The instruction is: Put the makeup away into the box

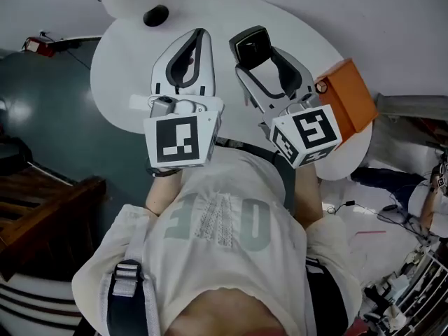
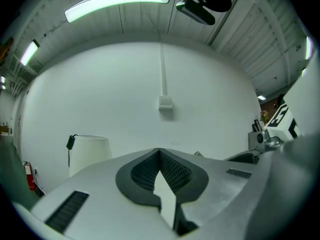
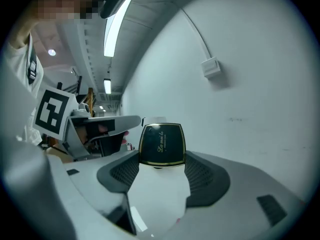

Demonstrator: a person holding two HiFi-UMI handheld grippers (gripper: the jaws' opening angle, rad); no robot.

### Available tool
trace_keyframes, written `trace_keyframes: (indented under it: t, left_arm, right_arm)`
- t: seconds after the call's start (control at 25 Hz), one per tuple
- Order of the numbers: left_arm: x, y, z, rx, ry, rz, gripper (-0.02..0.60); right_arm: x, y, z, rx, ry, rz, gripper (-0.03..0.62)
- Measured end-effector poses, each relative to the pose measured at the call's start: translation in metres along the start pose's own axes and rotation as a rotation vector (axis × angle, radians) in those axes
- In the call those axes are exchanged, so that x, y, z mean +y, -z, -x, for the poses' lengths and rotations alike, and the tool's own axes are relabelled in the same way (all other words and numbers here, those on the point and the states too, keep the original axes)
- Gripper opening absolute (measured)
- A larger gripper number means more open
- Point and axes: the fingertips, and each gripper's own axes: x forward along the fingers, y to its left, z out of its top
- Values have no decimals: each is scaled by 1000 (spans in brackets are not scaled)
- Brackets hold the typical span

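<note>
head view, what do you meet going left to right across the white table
left gripper, shut and empty → black compact held in the right gripper → orange box at the far right

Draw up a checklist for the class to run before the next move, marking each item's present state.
1. Jaws of right gripper clamp the black compact: ok.
2. Jaws of left gripper together, empty: ok.
3. The orange box in sight on white table: ok.
4. Box open: cannot tell.
5. Compact above box: not ok, held left of it.
</note>
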Motion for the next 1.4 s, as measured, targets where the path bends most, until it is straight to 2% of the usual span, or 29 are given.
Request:
trace_keyframes:
  t: [0.24, 0.36, 0.48, 0.68, 0.8, 0.96, 1.04, 1.24, 1.4]
  left_arm:
    - [-33, 0, -8, -13, 82, -15, 6]
    - [-40, 6, -7, 7, 109, 3, 6]
    - [-41, 11, -7, 19, 117, 14, 6]
    - [-38, 23, -5, 53, 115, -8, 6]
    - [-39, 31, -7, 82, 121, -20, 6]
    - [-49, 33, -11, 95, 141, -36, 6]
    - [-58, 35, -13, 103, 159, -44, 6]
    - [-76, 39, -16, 116, 196, -52, 6]
    - [-82, 38, -19, 120, 205, -52, 6]
  right_arm:
    - [-15, 10, 18, 29, 68, 23, 295]
    - [-33, 26, 28, 109, 97, 75, 295]
    - [-80, 69, 49, 258, 154, 119, 295]
    - [-161, 176, 103, 579, 228, 123, 295]
    - [-186, 224, 134, 721, 244, 103, 295]
    - [-211, 260, 162, 854, 261, 91, 295]
    - [-219, 273, 170, 913, 240, 89, 295]
    - [-214, 295, 176, 1033, 106, 79, 295]
    - [-215, 305, 173, 1107, 39, 64, 295]
